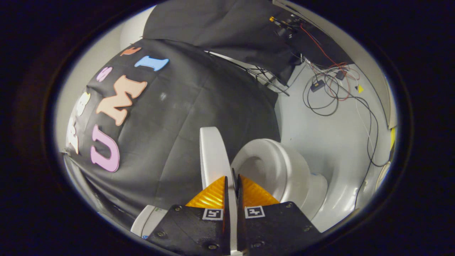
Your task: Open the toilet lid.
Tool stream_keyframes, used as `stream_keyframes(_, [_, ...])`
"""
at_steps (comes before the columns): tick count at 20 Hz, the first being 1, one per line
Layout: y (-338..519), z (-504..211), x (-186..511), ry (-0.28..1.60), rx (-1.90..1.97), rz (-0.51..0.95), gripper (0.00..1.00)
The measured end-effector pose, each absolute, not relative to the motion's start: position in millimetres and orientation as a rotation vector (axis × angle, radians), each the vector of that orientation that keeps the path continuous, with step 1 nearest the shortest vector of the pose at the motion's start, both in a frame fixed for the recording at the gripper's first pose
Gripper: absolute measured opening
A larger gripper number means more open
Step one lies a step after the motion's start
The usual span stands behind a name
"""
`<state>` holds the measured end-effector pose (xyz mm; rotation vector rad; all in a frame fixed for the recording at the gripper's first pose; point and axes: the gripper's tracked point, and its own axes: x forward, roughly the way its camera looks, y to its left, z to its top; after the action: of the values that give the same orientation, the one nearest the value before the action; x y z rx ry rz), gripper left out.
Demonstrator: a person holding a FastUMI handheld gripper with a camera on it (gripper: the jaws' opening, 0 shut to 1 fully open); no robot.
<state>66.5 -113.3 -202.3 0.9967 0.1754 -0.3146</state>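
Note:
The white toilet lid (213, 153) stands raised, nearly upright, its edge running between my fingers and on beyond them. My gripper (231, 181) is shut on the lid's edge, one finger on each face. To the right of the lid lies the white toilet seat and bowl (280, 167), uncovered, with the inside of the bowl showing just past my right finger. The view is rolled, so the toilet looks tilted.
The black cloth booth wall (185, 117) hangs close behind the lid. Beyond the bowl, a pale floor (327, 142) carries loose black and red cables (330, 89) and a small black box. A white part of the toilet's tank (147, 220) shows by my left finger.

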Motion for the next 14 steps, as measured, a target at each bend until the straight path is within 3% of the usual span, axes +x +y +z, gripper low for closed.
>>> stream_keyframes(14, [-39.8,-129.0,62.9,0.208,0.706,-0.26,0.08])
